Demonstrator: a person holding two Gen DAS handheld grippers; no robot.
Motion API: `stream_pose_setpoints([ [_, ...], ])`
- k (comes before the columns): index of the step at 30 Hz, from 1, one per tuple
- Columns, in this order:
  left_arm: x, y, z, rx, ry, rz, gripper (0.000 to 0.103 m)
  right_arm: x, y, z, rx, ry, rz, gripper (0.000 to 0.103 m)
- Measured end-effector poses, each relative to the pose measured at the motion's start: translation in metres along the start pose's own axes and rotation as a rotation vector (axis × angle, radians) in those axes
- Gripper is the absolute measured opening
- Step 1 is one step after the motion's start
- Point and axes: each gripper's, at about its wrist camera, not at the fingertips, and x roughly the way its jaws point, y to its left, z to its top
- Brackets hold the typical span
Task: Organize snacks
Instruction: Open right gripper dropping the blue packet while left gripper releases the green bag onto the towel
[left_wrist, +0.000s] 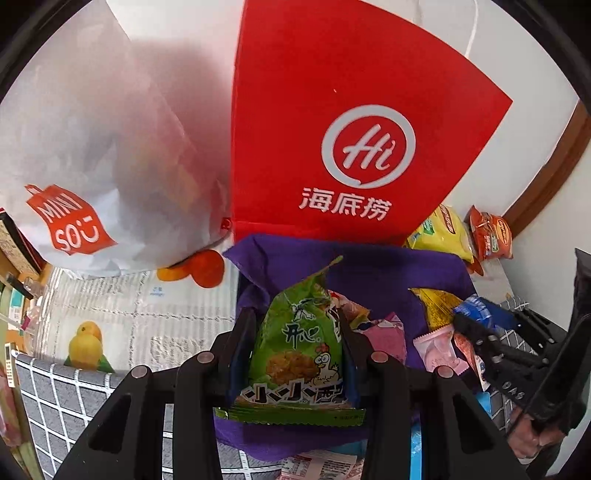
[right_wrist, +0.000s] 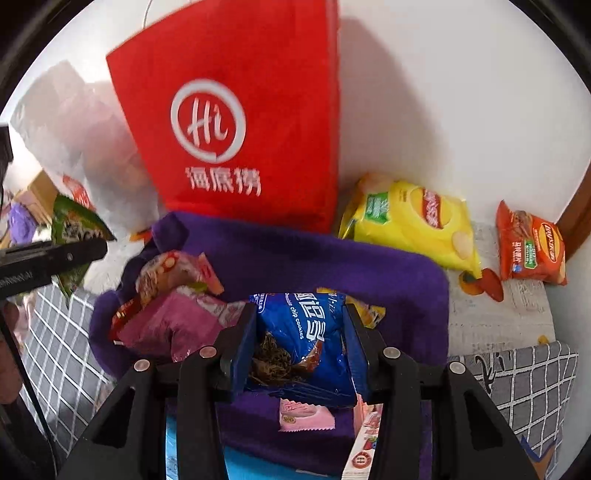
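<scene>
My left gripper (left_wrist: 293, 317) is shut on a green snack packet (left_wrist: 295, 354) with a cartoon chicken, held upright over the open purple fabric bag (left_wrist: 388, 266). In the right wrist view my right gripper (right_wrist: 299, 314) is shut on a blue chocolate chip cookie packet (right_wrist: 306, 332), just above the same purple bag (right_wrist: 295, 258). Several pink and red packets (right_wrist: 173, 325) lie inside the bag. The left gripper (right_wrist: 99, 247) with the green packet (right_wrist: 74, 225) shows at the left edge. The right gripper (left_wrist: 465, 321) shows at the right of the left wrist view.
A red tote bag (right_wrist: 258, 110) stands against the white wall behind the purple bag, and a white Miniso bag (left_wrist: 110, 147) stands to its left. A yellow chips bag (right_wrist: 406, 218) and an orange-red packet (right_wrist: 532, 247) lie at the right. A grey checked cloth (right_wrist: 517, 376) lies on the surface.
</scene>
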Motion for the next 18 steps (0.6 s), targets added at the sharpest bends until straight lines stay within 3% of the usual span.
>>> stream_pose_setpoints([
  [7, 0.012, -0.008, -0.004, 0.013, 0.048, -0.038, 0.039, 0.014, 0.004, -0.005, -0.023, 0.072, -0.029, 0.046],
  [12, 0.011, -0.011, -0.005, 0.014, 0.039, -0.057, 0.039, 0.02, 0.002, -0.006, -0.017, 0.093, -0.04, 0.046],
  [18, 0.016, -0.016, -0.007, 0.017, 0.042, -0.083, 0.039, 0.006, 0.005, -0.003, -0.033, 0.051, -0.028, 0.046],
])
